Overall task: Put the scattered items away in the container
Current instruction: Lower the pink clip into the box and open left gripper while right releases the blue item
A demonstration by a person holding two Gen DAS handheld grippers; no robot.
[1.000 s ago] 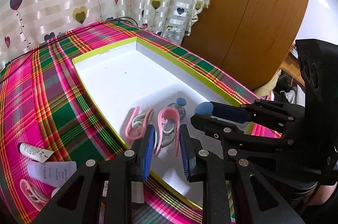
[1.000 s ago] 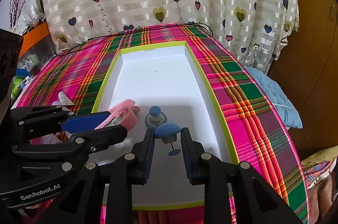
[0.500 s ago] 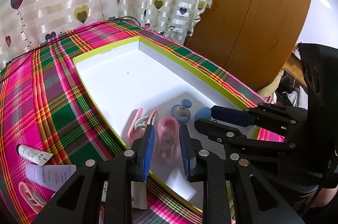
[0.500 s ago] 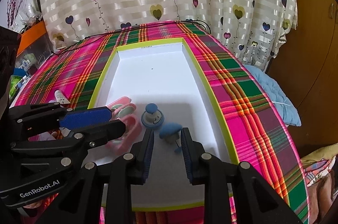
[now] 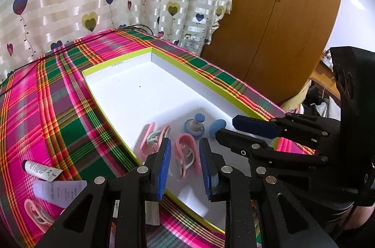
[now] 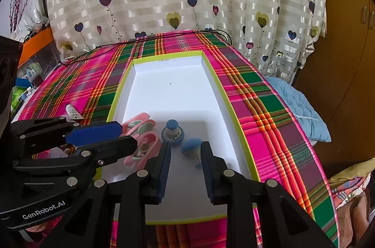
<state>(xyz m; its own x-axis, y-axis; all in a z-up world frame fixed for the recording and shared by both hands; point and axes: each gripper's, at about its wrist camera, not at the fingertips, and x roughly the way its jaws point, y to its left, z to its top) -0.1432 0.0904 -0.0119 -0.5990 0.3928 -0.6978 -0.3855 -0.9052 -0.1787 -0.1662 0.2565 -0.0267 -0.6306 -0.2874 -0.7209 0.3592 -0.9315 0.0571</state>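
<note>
Dropped from both now-wide grippers, 1 looped pink clip point(image 5: 186, 155) and 1 domed blue pin point(image 6: 192, 147) lie in the white tray point(image 5: 131, 93).

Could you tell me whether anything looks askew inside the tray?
Yes: one blue suction cup lies tipped on its side between the right tool's open fingers, while its twin stands upright on the white tray.

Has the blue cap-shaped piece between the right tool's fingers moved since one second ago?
Yes. The blue cap-shaped piece has dropped from the right tool onto the floor of the white tray, beside the upright blue piece.
</note>
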